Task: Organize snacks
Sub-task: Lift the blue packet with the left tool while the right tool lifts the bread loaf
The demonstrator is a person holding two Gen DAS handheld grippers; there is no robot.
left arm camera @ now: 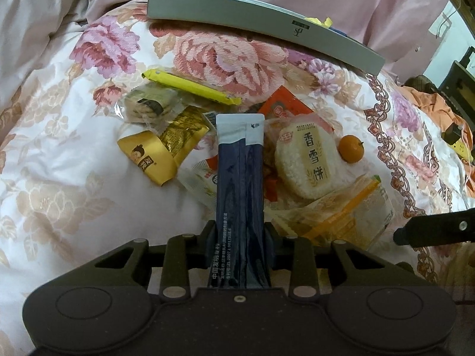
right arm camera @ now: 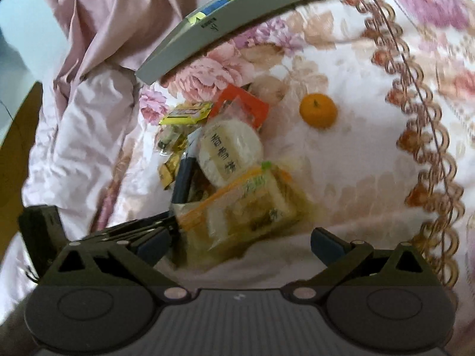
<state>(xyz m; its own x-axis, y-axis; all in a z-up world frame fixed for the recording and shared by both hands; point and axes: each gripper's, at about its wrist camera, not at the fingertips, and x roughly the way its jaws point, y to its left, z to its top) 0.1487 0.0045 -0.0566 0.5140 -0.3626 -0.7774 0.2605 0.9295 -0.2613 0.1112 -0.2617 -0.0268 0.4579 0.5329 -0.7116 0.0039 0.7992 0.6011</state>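
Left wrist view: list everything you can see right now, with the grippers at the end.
Stick sachet: one, navy with a white tip, clamped in the left gripper, standing out over the pile.
Yellow bar wrapper: one, yellow, far edge of the pile.
Clear biscuit pack: one, left of the pile.
Gold packets: two, gold, left of the sachet.
Rice cracker pack: one, white, right of the sachet.
Orange-red packet: one, behind the cracker.
Zip bag: one, clear with orange seal, nearest right.
Mandarin: one, orange, alone right of the pile.
Grey box: one, long, far side.
Floral quilt: under everything.
Left gripper: shut on the sachet.
Right gripper: open, empty.
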